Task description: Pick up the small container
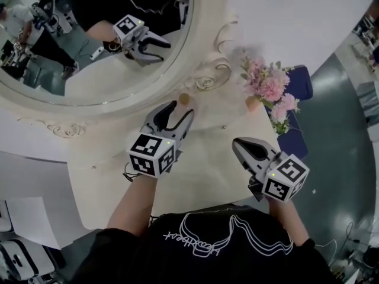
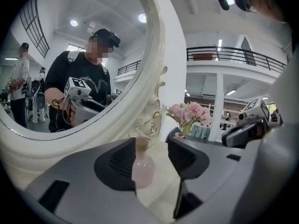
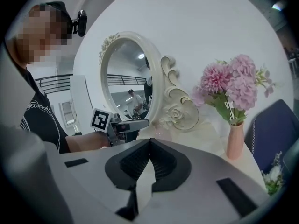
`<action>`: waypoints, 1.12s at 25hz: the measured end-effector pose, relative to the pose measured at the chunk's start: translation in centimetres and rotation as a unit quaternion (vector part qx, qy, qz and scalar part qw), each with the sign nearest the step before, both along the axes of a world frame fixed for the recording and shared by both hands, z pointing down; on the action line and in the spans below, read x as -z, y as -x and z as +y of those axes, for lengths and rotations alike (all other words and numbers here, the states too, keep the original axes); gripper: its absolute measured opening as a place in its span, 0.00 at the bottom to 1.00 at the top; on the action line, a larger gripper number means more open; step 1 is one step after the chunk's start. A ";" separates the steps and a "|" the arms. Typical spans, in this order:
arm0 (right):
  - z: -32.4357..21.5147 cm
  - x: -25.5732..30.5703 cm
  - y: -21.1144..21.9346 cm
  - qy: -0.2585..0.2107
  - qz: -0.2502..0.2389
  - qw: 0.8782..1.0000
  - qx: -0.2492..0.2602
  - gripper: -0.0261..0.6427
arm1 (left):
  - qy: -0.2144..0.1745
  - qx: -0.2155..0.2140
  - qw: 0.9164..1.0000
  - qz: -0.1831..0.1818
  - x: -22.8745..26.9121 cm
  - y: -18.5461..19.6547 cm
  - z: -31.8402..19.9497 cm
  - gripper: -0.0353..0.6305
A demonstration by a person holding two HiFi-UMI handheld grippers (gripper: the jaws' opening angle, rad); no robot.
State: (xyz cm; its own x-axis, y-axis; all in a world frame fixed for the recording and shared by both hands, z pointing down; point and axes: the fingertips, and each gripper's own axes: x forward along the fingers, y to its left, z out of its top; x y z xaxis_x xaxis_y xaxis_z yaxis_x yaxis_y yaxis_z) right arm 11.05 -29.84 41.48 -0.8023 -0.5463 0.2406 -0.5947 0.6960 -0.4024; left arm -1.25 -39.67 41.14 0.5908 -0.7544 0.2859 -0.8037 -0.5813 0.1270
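The small container (image 1: pixel 185 99) is a pink round-bellied bottle (image 2: pixel 142 171) with a cork stopper. It stands on the cream table (image 1: pixel 204 170) at the foot of the mirror frame. My left gripper (image 1: pixel 182 109) reaches to it with its jaws wide apart. In the left gripper view (image 2: pixel 153 146) the bottle stands between the two pads, closer to the left one, and neither pad visibly presses on it. My right gripper (image 1: pixel 238 142) hovers over the table's right part, away from the bottle, and its pads (image 3: pixel 149 143) meet with nothing between them.
A large oval mirror in an ornate cream frame (image 1: pixel 208 70) leans at the table's back. A pink vase of pink flowers (image 1: pixel 266 86) stands to the right of the bottle. A blue chair (image 1: pixel 303 81) is behind the flowers. The table edge drops off at the right.
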 end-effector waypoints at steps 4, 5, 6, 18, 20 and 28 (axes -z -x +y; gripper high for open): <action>-0.4 -0.9 -0.1 0.011 0.006 1.000 0.003 0.05 | 0.004 0.006 1.000 -0.016 -1.5 -0.1 -1.7 0.36; -0.6 -1.1 -0.2 0.013 0.007 1.000 0.003 0.05 | 0.007 0.006 1.000 -0.019 -1.9 -0.1 -2.1 0.36; -0.7 -1.2 -0.3 0.015 0.009 1.000 0.002 0.05 | 0.010 0.006 1.000 -0.021 -2.2 -0.2 -2.4 0.35; -1.2 -2.2 -1.2 0.026 0.022 0.999 -0.007 0.05 | 0.012 0.011 0.999 -0.051 -3.9 -0.4 -3.7 0.25; -1.2 -2.4 -1.2 0.028 0.021 0.999 -0.009 0.05 | 0.010 0.010 0.998 -0.055 -4.0 -0.3 -3.7 0.26; -0.2 -3.0 -0.9 0.036 0.023 0.999 -0.012 0.05 | 0.000 0.010 0.998 -0.059 -4.0 -0.3 -3.7 0.26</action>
State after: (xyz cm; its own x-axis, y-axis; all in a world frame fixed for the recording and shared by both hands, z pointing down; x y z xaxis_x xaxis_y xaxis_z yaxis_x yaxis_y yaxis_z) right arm 11.98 -30.06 44.45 -0.7762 -0.5451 0.3170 -0.6301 0.6512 -0.4230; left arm -0.96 -43.42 45.11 0.5378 -0.7656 0.3532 -0.8244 -0.5652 0.0303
